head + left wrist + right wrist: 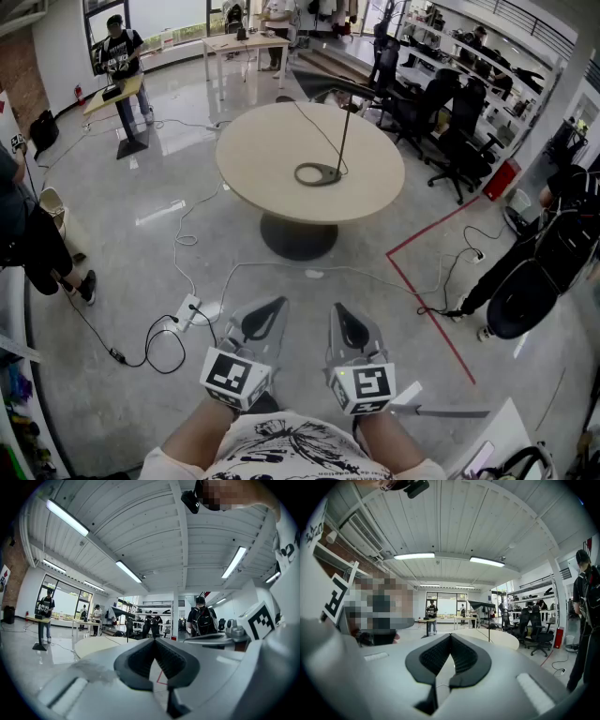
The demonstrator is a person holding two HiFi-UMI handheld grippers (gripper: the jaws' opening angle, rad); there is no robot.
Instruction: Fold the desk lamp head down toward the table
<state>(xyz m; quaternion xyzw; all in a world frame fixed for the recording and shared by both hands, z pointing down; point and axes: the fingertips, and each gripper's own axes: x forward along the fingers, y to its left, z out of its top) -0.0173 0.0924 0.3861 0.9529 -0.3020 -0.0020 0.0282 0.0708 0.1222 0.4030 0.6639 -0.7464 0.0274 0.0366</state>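
Lamp (345, 136) stands upright on the round table (272, 187), well apart from both grippers. Left gripper (274, 307) and right gripper (342, 314) are closed and empty. Step close first, then open one onto the head (323, 86) and steady the base (330, 172).

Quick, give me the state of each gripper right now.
Left gripper: closed, jaw tips meeting, holding nothing.
Right gripper: closed, jaw tips meeting, holding nothing.

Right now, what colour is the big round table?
The table is light beige; the head view shows it best.
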